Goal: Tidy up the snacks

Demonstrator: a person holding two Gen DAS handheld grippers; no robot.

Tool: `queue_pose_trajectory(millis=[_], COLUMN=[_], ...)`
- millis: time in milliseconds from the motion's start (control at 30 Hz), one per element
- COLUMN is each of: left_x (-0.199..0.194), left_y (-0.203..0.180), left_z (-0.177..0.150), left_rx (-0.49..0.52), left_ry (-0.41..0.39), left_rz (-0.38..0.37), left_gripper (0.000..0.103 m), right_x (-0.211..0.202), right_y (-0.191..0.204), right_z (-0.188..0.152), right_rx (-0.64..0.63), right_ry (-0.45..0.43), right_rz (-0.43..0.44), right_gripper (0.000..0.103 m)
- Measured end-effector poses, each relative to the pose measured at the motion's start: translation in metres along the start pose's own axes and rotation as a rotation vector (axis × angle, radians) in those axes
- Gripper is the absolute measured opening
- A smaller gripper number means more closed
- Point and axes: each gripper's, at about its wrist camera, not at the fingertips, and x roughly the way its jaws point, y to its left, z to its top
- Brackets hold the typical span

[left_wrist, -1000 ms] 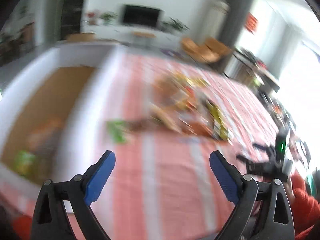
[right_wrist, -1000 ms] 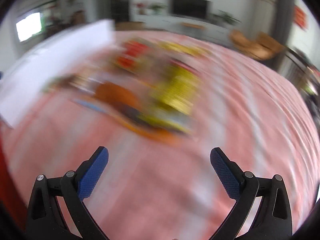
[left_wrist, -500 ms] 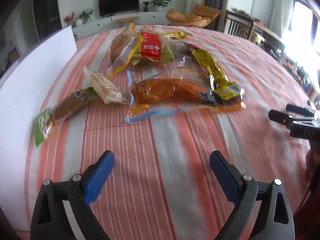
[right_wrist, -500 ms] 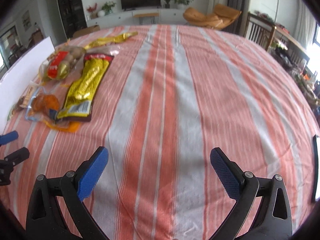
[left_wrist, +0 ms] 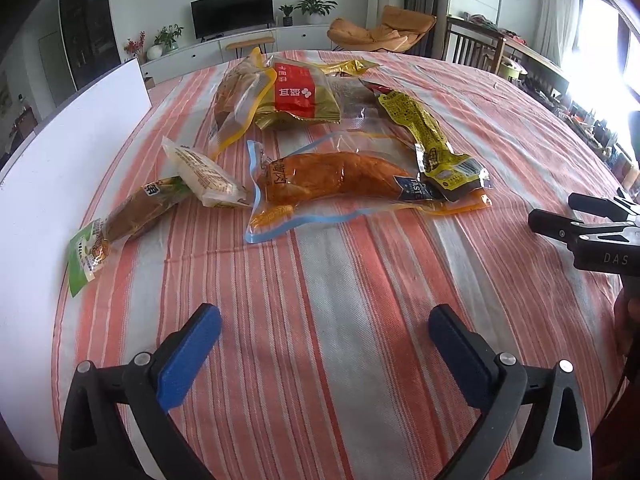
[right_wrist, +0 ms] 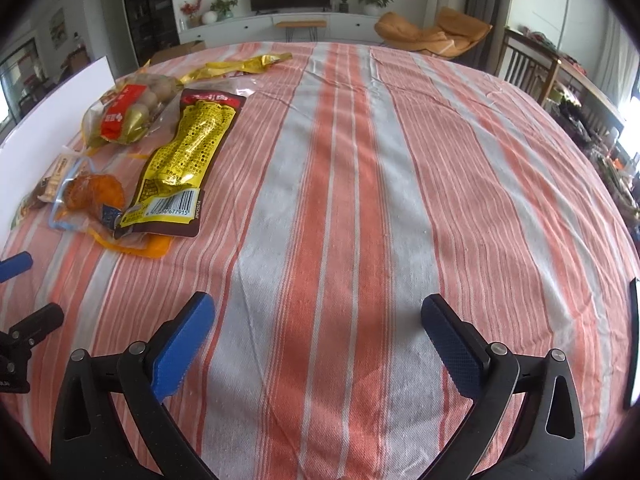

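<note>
Both the left gripper (left_wrist: 324,344) and right gripper (right_wrist: 318,334) are held wide apart and empty above the tablecloth (right_wrist: 360,200), short of the snack packets (left_wrist: 340,176), presumably ready for picking.

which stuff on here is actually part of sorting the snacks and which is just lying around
Job: yellow packet, orange vacuum pack, red-label bag, white packet, green-ended packet, white box wall.

Lying about: dark device at the table edge, TV, armchair.
</note>
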Motion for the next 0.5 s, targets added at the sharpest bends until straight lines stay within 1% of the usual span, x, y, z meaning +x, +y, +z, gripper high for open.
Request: queue_pose_trajectory(millis=[500], left_x=[0.0011], left_y=[-0.0002], left_z=[0.0006], left_rx=[-0.001], left_ry=[0.000], left_rz=[0.001], left_gripper=[0.103], right_x=[0.0001], right_y=[0.0005], right_z=[0.0007], right_rx=[0.000], right_ry=[0.000], right_rz=[0.000], right_gripper=[0.103])
